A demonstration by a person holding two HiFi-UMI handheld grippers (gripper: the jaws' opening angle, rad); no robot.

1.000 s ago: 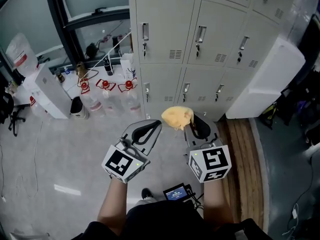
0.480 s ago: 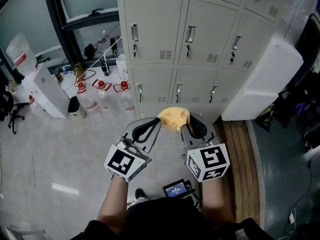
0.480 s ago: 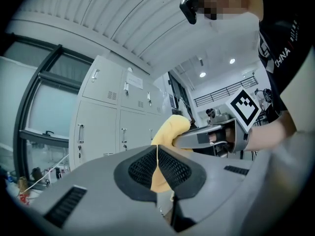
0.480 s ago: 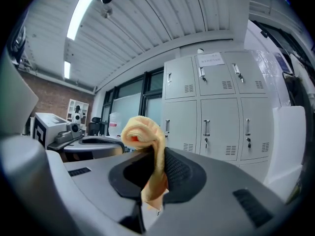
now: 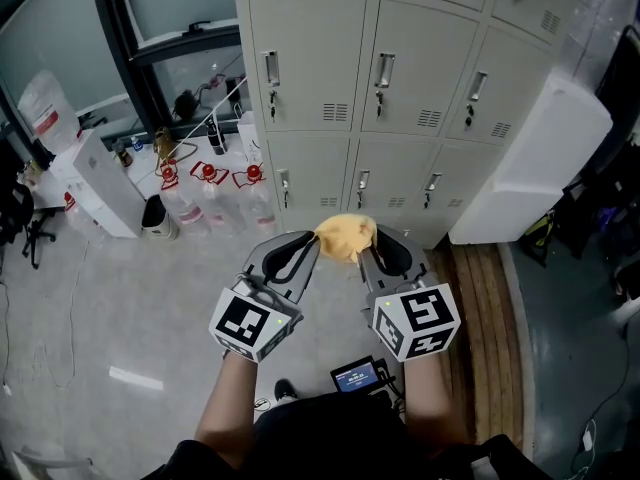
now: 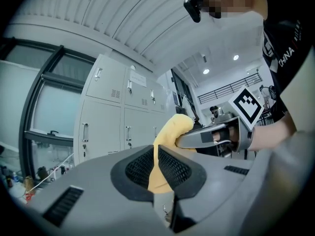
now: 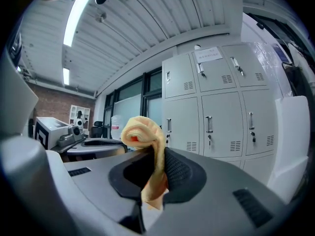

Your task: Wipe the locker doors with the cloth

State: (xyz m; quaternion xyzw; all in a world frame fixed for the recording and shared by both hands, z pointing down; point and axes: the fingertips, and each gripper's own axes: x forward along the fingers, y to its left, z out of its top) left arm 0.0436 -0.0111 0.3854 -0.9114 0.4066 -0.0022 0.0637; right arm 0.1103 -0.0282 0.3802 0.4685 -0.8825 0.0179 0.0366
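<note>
head view | cloth (image 5: 345, 236) was held bunched between both grippers, short of the locker doors (image 5: 310, 68) | left gripper (image 5: 303, 248) jaws were closed on the cloth | right gripper (image 5: 378, 250) jaws were pinched on the cloth too

left gripper (image 5: 306, 246): grey, black pads (image 6: 165, 167), marker cube (image 5: 250, 325) | right gripper (image 5: 375, 249): same | black shirt (image 5: 320, 444)

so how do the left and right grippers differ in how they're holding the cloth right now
The left gripper angles inward toward the cloth; the right gripper points more nearly straight at the lockers. The left gripper pinches a flat fold; the right gripper has the rolled bunch just above its jaws. Both are shut on the cloth.
</note>
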